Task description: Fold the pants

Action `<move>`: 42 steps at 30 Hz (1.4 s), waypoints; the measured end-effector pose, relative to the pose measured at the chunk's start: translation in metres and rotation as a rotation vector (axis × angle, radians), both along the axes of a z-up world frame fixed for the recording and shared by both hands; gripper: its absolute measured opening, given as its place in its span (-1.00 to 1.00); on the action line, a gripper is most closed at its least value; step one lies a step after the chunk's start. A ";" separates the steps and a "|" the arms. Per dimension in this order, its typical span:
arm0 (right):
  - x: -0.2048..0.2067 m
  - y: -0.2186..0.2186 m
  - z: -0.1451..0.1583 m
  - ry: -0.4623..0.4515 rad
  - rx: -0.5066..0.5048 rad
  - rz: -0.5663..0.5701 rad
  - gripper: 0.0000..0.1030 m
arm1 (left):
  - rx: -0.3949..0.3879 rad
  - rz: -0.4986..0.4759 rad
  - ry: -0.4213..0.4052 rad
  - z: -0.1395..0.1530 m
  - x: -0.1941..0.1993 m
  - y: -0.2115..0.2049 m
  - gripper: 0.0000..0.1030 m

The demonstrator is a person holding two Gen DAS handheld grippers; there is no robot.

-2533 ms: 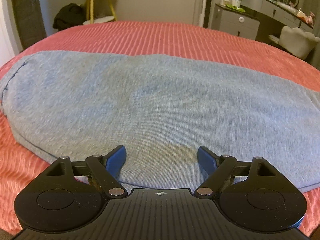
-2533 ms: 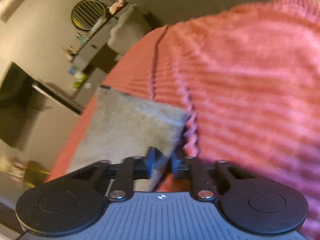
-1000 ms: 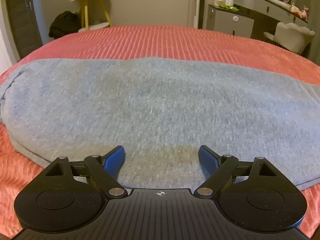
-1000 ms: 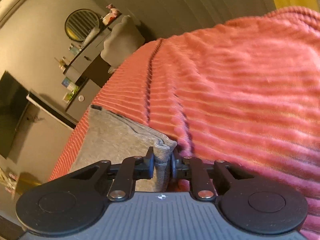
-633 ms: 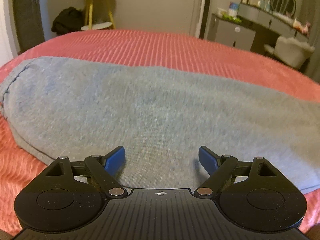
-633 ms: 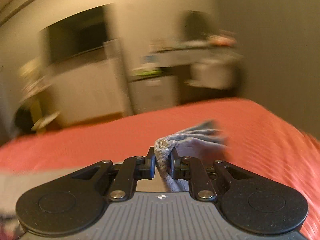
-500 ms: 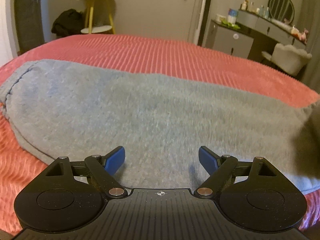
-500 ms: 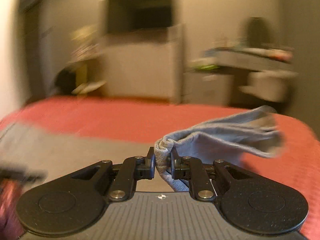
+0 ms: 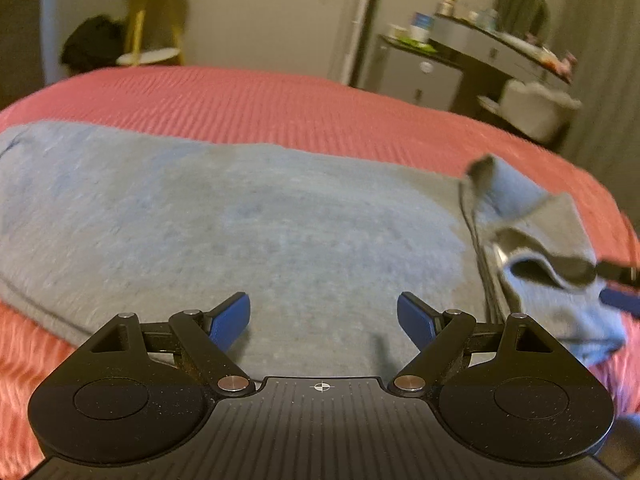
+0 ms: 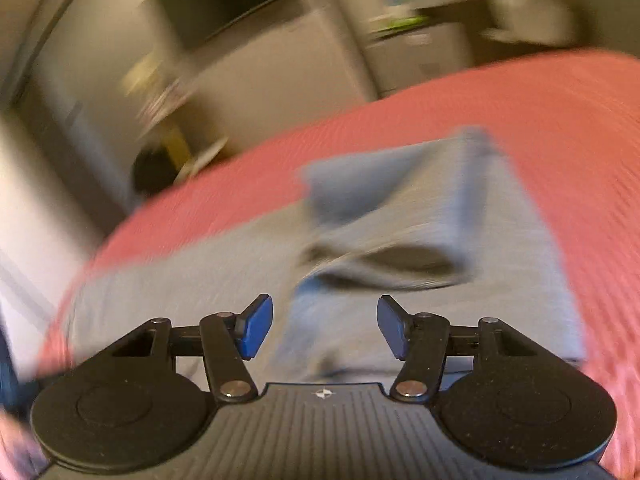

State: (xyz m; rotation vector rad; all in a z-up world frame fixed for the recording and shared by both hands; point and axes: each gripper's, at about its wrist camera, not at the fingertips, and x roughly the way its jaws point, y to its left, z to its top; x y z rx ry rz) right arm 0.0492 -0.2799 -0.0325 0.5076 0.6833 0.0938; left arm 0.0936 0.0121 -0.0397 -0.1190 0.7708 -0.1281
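R gripper (image 10: 325, 326) just let go: fingers were clamped on the cuff end of the pants (image 9: 248, 236) half a sec ago, now spread apart w/ nothing between them. Cuff end (image 10: 384, 248) lies dropped back over the leg, crumpled, layers gaping, not flat; view is motion-blurred so edge alignment can't be judged. L gripper (image 9: 324, 320) unchanged: fingers apart, hovering low over the mid section, gripping nothing. Pants lie lengthwise across the red bedspread (image 9: 280, 104), the flipped end at L view's right edge. Judgement: first length fold roughly made but sloppy; prob needs smoothing/re-grab before next fold.
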 end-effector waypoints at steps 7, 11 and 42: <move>0.012 -0.069 -0.028 0.078 0.152 -0.278 -0.50 | 0.081 -0.009 -0.016 -0.006 0.002 -0.014 0.69; 0.036 -0.077 -0.039 0.095 0.174 -0.264 -0.86 | 0.060 -0.010 -0.011 -0.008 0.006 -0.014 0.69; -0.001 -0.057 -0.036 0.035 0.198 -0.284 0.20 | -0.383 -0.214 0.372 -0.037 0.105 -0.106 0.32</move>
